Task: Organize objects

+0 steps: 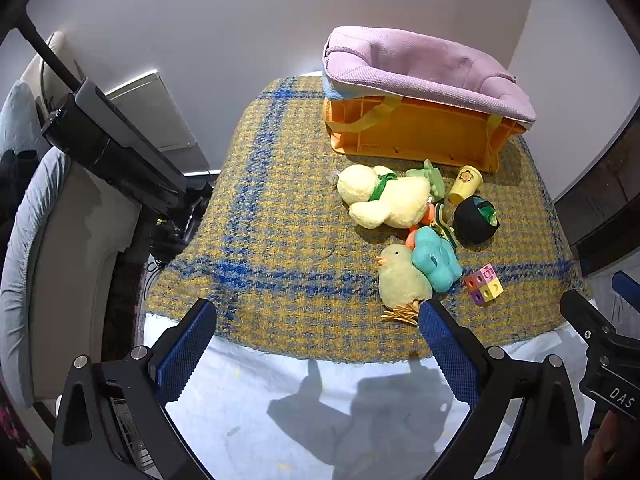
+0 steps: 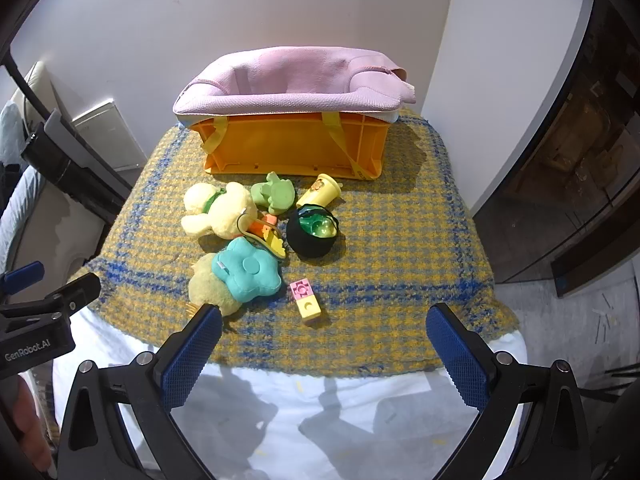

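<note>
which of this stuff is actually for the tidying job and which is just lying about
For the job:
- orange basket with pink liner
- large duck plush
- chick plush
- teal flower cushion
- green frog toy
- yellow cup
- black pot
- block cube

Just there:
- plaid blanket
- white sheet

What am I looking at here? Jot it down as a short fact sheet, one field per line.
surface: plaid cloth over a table
container: orange bin with a pink liner, at the far edge
toys: plush duck, chick, teal flower, green frog, yellow cup, black pot, block
toy location: all on the cloth, in front of the bin
left gripper: open, empty
right gripper: open, empty
</note>
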`<action>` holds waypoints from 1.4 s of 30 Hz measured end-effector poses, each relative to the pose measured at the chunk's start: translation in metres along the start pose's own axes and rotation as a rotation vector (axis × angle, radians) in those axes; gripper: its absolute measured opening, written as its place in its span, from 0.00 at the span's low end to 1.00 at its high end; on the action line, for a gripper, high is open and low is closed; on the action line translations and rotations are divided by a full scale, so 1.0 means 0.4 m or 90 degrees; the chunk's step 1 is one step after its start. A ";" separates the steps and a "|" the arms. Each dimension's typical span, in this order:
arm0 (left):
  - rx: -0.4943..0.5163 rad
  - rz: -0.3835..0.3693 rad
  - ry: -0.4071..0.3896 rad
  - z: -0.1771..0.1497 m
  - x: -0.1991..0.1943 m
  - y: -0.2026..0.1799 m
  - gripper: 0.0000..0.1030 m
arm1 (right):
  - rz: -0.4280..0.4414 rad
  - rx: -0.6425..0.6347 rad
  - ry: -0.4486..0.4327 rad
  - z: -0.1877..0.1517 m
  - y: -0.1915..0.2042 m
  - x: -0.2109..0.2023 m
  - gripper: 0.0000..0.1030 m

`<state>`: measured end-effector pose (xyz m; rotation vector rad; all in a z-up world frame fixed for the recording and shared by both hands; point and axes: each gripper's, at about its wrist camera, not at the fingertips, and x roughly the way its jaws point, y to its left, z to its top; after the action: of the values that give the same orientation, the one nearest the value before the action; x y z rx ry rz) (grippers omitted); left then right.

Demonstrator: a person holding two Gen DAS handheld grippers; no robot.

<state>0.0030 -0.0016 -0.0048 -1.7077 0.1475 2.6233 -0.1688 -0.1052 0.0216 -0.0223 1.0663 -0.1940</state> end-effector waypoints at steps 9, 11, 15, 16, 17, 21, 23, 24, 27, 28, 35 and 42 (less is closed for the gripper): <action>0.014 -0.013 0.003 -0.010 0.004 -0.001 1.00 | -0.005 0.010 0.003 -0.002 -0.002 0.009 0.99; 0.088 -0.051 -0.002 -0.011 0.005 0.000 1.00 | -0.006 0.011 0.003 -0.003 -0.002 0.008 0.99; 0.116 -0.065 -0.004 -0.012 0.005 0.000 1.00 | -0.009 0.013 0.004 -0.003 -0.003 0.009 0.99; 0.117 -0.065 -0.004 -0.012 0.005 0.000 1.00 | -0.009 0.013 0.004 -0.003 -0.004 0.010 0.99; 0.117 -0.065 -0.004 -0.012 0.005 0.000 1.00 | -0.009 0.014 0.004 -0.003 -0.003 0.009 0.99; 0.130 -0.072 -0.005 -0.013 0.005 0.001 1.00 | -0.010 0.015 0.005 -0.005 -0.003 0.009 0.99; 0.132 -0.072 -0.005 -0.013 0.005 0.001 1.00 | -0.011 0.016 0.005 -0.005 -0.002 0.010 0.99; 0.134 -0.073 -0.005 -0.017 0.006 0.003 1.00 | -0.011 0.016 0.005 -0.005 -0.003 0.010 0.99; 0.146 -0.078 -0.006 -0.021 0.006 0.001 1.00 | -0.017 0.028 0.007 -0.004 -0.001 0.009 0.99; 0.147 -0.078 -0.006 -0.022 0.006 0.001 1.00 | -0.018 0.028 0.007 -0.004 -0.001 0.009 0.99; 0.170 -0.089 -0.004 -0.019 0.007 -0.001 1.00 | -0.019 0.032 0.008 -0.005 -0.003 0.010 0.99; 0.177 -0.093 0.003 -0.017 0.011 -0.004 1.00 | -0.020 0.035 0.010 -0.006 -0.006 0.011 0.99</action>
<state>0.0076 -0.0006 -0.0117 -1.5685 0.3543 2.3663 -0.1690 -0.1081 0.0168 0.0119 1.0759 -0.2515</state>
